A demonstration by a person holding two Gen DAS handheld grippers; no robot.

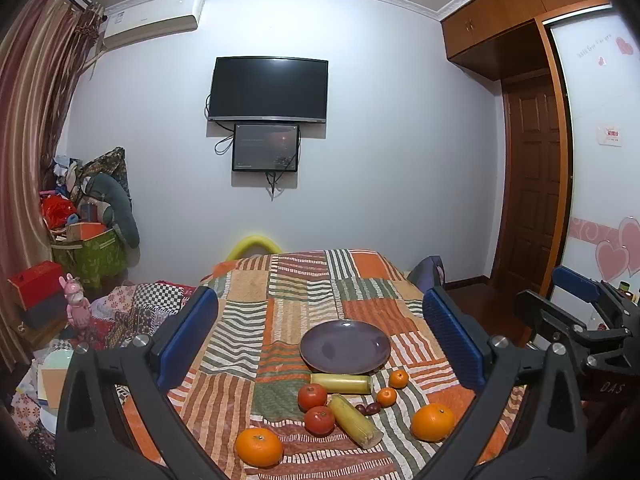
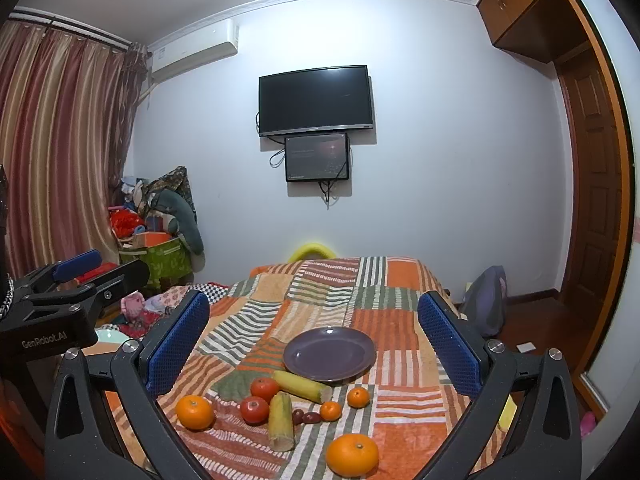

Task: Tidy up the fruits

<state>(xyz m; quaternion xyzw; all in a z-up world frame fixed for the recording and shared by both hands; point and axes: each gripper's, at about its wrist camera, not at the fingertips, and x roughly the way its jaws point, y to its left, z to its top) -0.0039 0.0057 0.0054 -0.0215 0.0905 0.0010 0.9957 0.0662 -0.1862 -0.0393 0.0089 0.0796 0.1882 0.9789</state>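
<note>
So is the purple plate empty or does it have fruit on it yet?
Empty. The plate shows only its bare purple surface; the oranges and tomatoes lie on the blanket beside it.

A bedroom in a home; a bed (image 1: 320, 292) under a striped patchwork cover fills the middle; a dark television (image 1: 269, 90) hangs on the white wall beneath an air conditioner (image 1: 154, 20); striped curtains (image 1: 36, 128), a wooden wardrobe (image 1: 516, 12) and door (image 1: 532, 184), and heaped belongings (image 1: 90, 220) in the corner.
</note>
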